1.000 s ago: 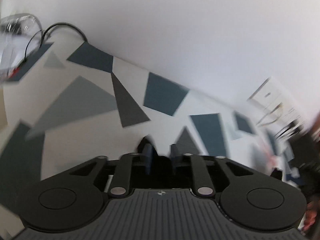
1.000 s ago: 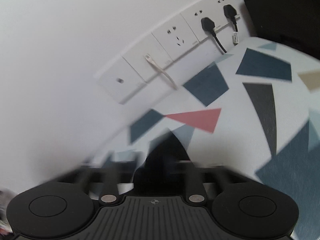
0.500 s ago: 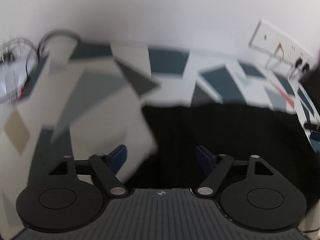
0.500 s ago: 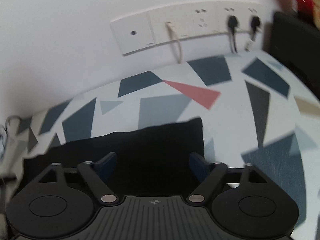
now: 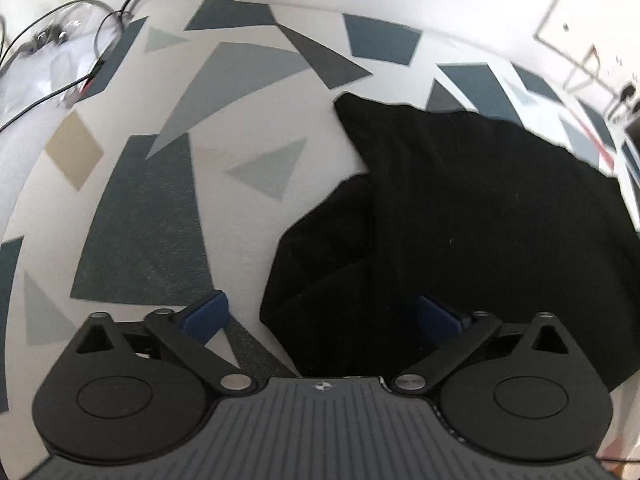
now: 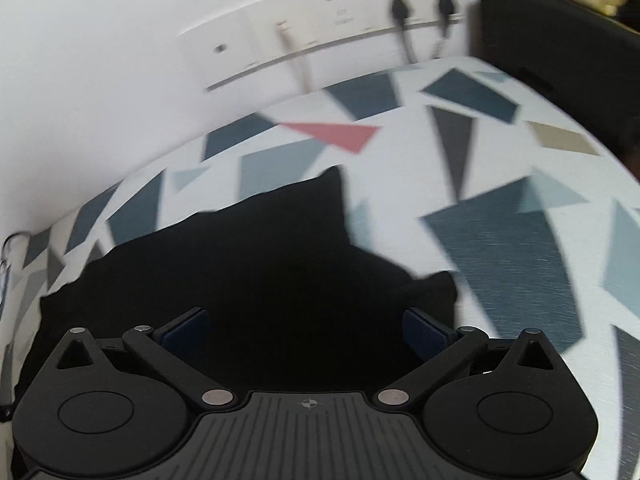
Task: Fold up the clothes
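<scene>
Both sets of fingers are spreading wide, nothing between them. The black garment [image 5: 460, 216] lies flat on the patterned bench [image 5: 140, 220]: straight ahead of the right gripper [image 6: 306, 330], mostly rightward of the left gripper [image 5: 320, 316].

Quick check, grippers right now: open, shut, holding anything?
Left gripper: jaws opening wide, holding nothing; black garment lies below.
Right gripper: jaws opening wide, empty, above the garment.
</scene>
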Demonstrator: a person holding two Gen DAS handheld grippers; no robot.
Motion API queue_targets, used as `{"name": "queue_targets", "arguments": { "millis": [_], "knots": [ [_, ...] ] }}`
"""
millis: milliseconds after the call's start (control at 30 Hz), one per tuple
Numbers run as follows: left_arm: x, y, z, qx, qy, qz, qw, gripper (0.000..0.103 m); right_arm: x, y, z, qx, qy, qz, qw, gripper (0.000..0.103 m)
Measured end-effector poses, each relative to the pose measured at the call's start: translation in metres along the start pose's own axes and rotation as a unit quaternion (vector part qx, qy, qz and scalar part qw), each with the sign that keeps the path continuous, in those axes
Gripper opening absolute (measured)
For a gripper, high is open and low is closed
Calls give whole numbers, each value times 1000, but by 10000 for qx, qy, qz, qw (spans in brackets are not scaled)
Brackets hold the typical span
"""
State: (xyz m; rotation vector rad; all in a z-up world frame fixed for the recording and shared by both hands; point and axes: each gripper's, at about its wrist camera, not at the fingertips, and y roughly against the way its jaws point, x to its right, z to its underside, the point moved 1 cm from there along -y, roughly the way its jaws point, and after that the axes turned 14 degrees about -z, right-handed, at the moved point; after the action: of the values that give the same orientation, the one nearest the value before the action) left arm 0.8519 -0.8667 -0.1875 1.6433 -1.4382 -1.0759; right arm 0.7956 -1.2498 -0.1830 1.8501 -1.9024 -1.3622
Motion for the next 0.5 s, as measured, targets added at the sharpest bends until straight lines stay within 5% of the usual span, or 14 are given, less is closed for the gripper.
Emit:
{"name": "queue_targets", "arguments": {
  "millis": [200,367,500],
  "knots": [
    [16,0,2,143,-116,-144,9997,103,20,15,-6,304,-104,333,9989,102],
    [17,0,3,211,-70,-162,9996,103,39,-2,0,-170,-338,252,9990,102],
    [17,1,6,295,-91,-152,9994,103,19,-13,10,-377,216,256,9987,102]
  ]
}}
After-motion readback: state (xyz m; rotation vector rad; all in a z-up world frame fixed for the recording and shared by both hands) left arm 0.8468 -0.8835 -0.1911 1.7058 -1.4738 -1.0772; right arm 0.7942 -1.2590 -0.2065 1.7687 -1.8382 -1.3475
